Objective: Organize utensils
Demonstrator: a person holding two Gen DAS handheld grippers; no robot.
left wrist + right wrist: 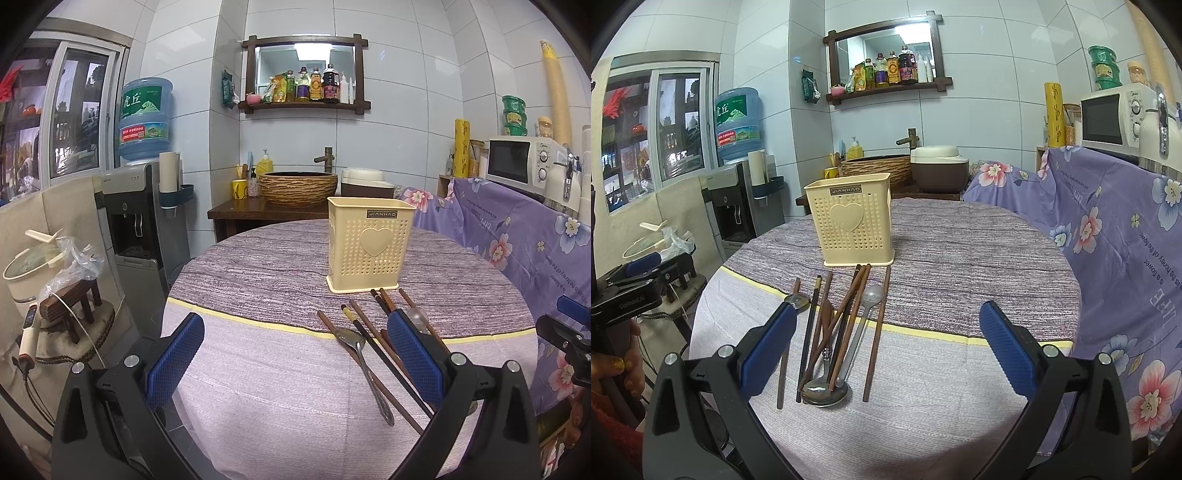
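Two grippers hang above a round table draped in a purple striped cloth, both with their blue-padded jaws spread wide and holding nothing. The left gripper sits over the near left part of the table, its right finger overlapping the utensil pile in that view, though contact cannot be judged. The right gripper frames the pile from the near side. The utensils lie in a loose, crossed heap: brown and black chopsticks, a steel spoon with its bowl toward the near rim, and a pale ladle-like spoon. Just beyond their far tips stands a cream perforated utensil holder, upright. Bare cloth lies to the right of the pile and behind the holder. A flowered purple cover runs close along the table's right edge; a water dispenser stands off the far left edge.
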